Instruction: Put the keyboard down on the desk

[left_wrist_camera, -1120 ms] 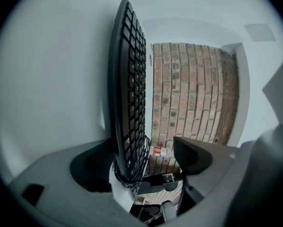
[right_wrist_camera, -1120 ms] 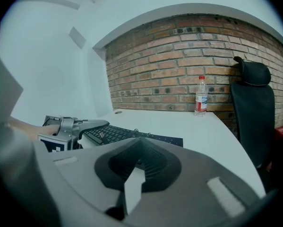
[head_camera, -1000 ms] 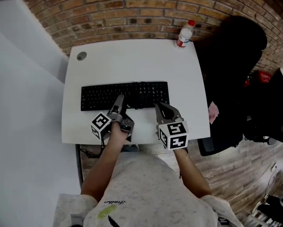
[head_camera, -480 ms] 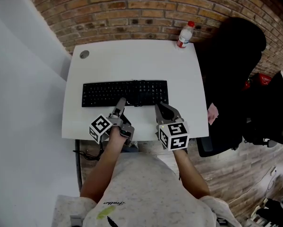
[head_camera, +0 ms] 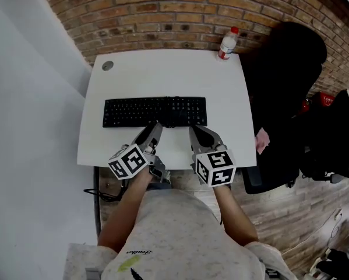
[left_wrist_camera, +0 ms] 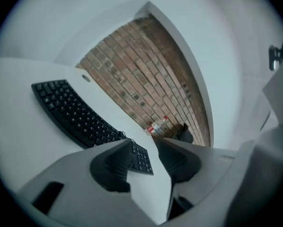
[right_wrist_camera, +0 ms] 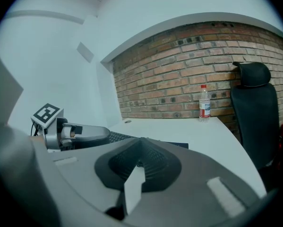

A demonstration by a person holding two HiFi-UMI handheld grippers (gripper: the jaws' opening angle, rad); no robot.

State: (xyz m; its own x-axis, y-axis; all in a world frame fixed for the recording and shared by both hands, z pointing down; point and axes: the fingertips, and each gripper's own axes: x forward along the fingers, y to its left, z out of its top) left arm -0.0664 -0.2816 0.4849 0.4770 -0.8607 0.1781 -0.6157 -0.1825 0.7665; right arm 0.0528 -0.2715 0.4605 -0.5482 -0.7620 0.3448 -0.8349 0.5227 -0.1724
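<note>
The black keyboard (head_camera: 155, 111) lies flat across the middle of the white desk (head_camera: 162, 74); it also shows in the left gripper view as the keyboard (left_wrist_camera: 75, 115). My left gripper (head_camera: 152, 132) hovers just short of the keyboard's near edge. Its jaws are closing, and only bare desk shows between them, left gripper (left_wrist_camera: 148, 157). My right gripper (head_camera: 195, 133) sits beside it near the desk's front edge, its pads pressed together on nothing, right gripper (right_wrist_camera: 140, 164). Neither gripper touches the keyboard.
A water bottle (head_camera: 228, 42) with a red cap stands at the desk's far right corner against the brick wall. A black office chair (head_camera: 285, 69) stands right of the desk. A round cable hole (head_camera: 108, 65) sits at the far left corner.
My left gripper has drawn back from the keyboard's front edge toward me, and its jaws have narrowed. The keyboard stays flat on the desk. The right gripper has barely moved.
</note>
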